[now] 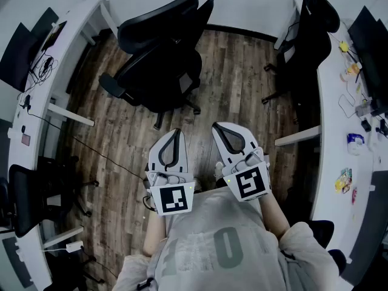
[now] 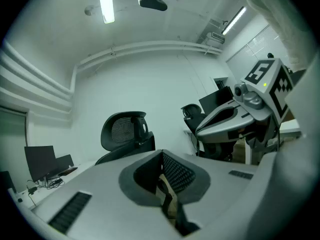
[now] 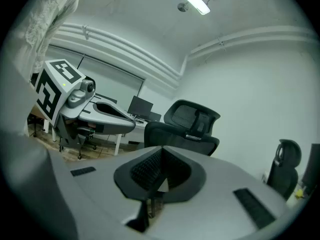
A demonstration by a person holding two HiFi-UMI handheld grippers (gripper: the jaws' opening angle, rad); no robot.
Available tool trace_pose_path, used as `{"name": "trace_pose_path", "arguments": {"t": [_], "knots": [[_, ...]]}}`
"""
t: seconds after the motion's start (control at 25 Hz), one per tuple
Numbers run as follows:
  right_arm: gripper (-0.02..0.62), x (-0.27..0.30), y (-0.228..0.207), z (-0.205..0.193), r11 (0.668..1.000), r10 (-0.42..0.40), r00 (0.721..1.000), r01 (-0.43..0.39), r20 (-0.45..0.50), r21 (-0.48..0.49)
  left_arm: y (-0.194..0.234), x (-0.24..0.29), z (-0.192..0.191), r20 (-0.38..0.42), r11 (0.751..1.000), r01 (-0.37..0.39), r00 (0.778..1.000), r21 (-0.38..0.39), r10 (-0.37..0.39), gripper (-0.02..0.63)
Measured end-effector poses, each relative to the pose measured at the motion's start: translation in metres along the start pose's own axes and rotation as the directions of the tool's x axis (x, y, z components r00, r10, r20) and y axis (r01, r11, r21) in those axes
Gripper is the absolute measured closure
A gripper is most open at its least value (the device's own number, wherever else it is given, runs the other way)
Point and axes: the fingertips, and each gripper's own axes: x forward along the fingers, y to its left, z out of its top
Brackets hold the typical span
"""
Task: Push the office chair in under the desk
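The black office chair (image 1: 160, 53) stands out on the wooden floor, ahead of me and turned slightly left, apart from the desks. It also shows in the left gripper view as a mesh-backed chair (image 2: 125, 134) and in the right gripper view as the same chair (image 3: 190, 129) beyond the jaws. My left gripper (image 1: 176, 132) and right gripper (image 1: 219, 128) are held side by side near my chest, pointing at the chair but well short of it. Both are shut with nothing between the jaws, as the left gripper (image 2: 162, 153) and right gripper (image 3: 161, 150) show in their own views.
A curved white desk (image 1: 60, 47) with monitors and cables runs along the left. Another white desk (image 1: 330, 108) with small items runs along the right, with a second black chair (image 1: 306, 35) tucked against it. A third chair (image 1: 33, 193) stands at the lower left.
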Motion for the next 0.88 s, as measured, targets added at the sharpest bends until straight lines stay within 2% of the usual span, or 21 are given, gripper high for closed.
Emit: {"name": "trace_pose_path", "arguments": {"t": [0.6, 0.88], "knots": [[0.575, 0.01, -0.026, -0.016, 1.0, -0.007, 1.0, 0.007, -0.014, 0.009, -0.002, 0.025, -0.006, -0.008, 1.0, -0.006, 1.0, -0.014, 0.006, 0.589], [0.574, 0.014, -0.059, -0.033, 1.0, -0.002, 1.0, 0.001, -0.02, -0.006, -0.005, 0.063, -0.009, -0.017, 0.999, -0.026, 1.0, -0.028, 0.026, 0.589]]}}
